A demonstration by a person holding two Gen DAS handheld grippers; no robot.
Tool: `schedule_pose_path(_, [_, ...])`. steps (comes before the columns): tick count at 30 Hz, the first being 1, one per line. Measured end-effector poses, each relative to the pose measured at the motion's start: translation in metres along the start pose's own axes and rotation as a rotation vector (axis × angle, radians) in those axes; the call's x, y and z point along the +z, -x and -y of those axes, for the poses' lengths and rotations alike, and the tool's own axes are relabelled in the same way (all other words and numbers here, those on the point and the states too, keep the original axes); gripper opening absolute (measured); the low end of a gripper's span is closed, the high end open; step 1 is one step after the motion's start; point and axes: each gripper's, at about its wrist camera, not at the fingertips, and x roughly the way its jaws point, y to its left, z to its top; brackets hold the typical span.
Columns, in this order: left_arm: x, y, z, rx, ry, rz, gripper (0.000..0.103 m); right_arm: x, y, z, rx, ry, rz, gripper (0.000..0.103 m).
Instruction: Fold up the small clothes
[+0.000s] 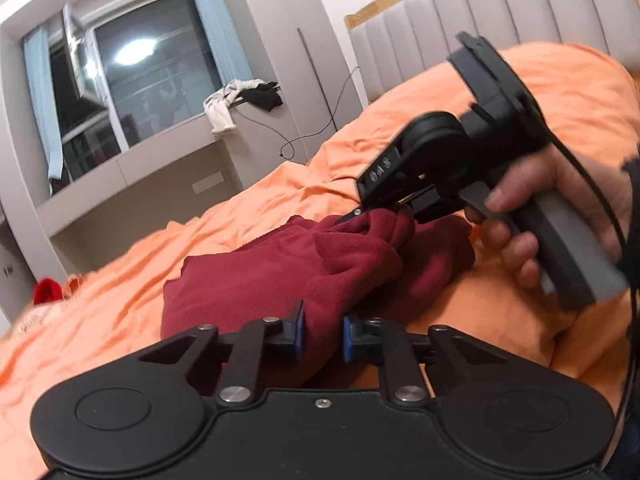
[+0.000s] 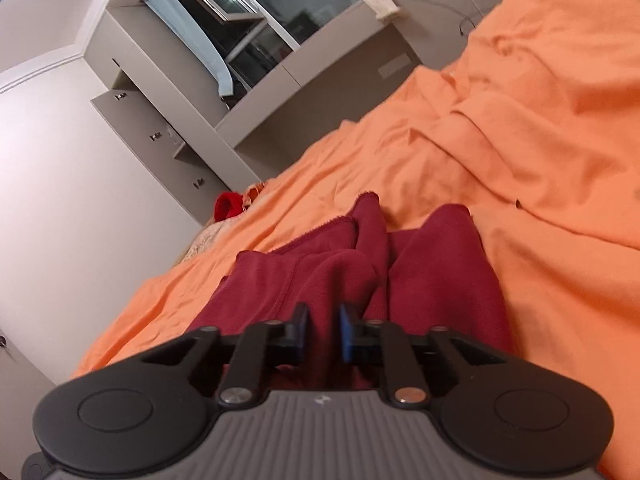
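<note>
Garment position: a dark red knit garment (image 1: 280, 272) lies crumpled in loose folds on the orange bedsheet (image 1: 560, 92) of a bed with a grey padded headboard (image 1: 460, 12).

Left tool (image 1: 323, 330): the blue pads stand close together with a ridge of the near edge of the garment pinched between them. The fabric rises from the pads toward the middle of the heap.

Right tool (image 1: 404, 210): seen from the left wrist view, it points down at the far upper edge of the garment, its tips drawn together on a raised fold. A hand (image 1: 532, 208) grips its grey handle, and a black cable runs from the tool past the wrist. In the right wrist view, the right tool (image 2: 323, 330) has its blue pads nearly closed, with red fabric running between them; the two grips are at opposite edges of the garment.

Surroundings: a window (image 1: 132, 80) with pale blue curtains sits beyond the bed. White and black clothes (image 1: 240, 100) hang over the grey ledge below it. A bright red item (image 2: 229, 205) lies at the far edge of the bed, well apart from the garment.
</note>
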Motion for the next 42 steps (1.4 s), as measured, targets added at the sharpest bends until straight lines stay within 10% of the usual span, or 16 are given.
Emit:
schedule_pose_path(9, [0.027,-0.012,0.018,-0.062,0.004,0.028,0.015,0.014,0.051,-0.017,-0.025,0.109,0.230,0.005])
schedule_pose_path(21, [0.019,-0.029,0.035,-0.122,-0.015,-0.003,0.022,0.008,0.038,0.026,-0.174,-0.001,0.141,0.006])
schedule_pose_path(30, [0.026,-0.015,0.011,-0.127,0.077,0.019,0.067,0.006,0.042,0.016,-0.214,0.071,0.148,0.006])
schedule_pose_path(35, [0.037,0.002,-0.008,-0.012,0.116,0.036,0.097,0.005,0.043,0.014,-0.231,0.084,0.152,0.011])
schedule_pose_path(42, [0.052,0.012,-0.073,0.237,0.268,0.016,0.102,0.004,0.052,0.008,-0.281,0.120,0.203,0.055])
